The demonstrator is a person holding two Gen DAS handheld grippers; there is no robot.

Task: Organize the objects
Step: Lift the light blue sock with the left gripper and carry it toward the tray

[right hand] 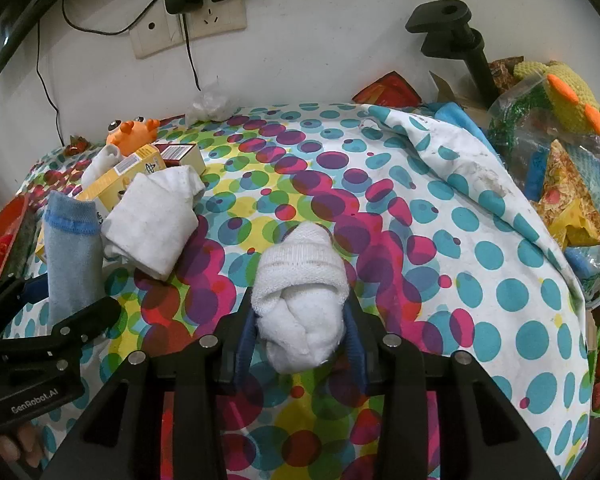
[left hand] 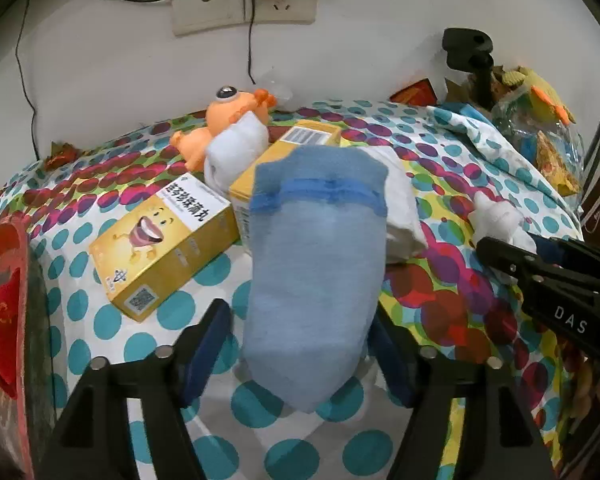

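My left gripper (left hand: 300,344) is shut on a light blue sock (left hand: 312,272) that stands up between its fingers; the sock also shows in the right wrist view (right hand: 74,248). My right gripper (right hand: 300,332) is shut on a rolled white sock (right hand: 300,300), which also shows in the left wrist view (left hand: 500,216). A folded white sock (right hand: 152,220) lies by the blue one. Yellow boxes (left hand: 168,248) lie on the polka-dot cloth (left hand: 440,288), with an orange toy (left hand: 232,120) and another white sock (left hand: 236,152) behind them.
A wall with sockets (right hand: 188,24) and cables stands behind. A black clamp stand (right hand: 456,36), a plastic bag with snacks (right hand: 560,184) and a yellow knitted toy (right hand: 568,96) sit at the right. A red item (left hand: 0,304) lies at the left edge.
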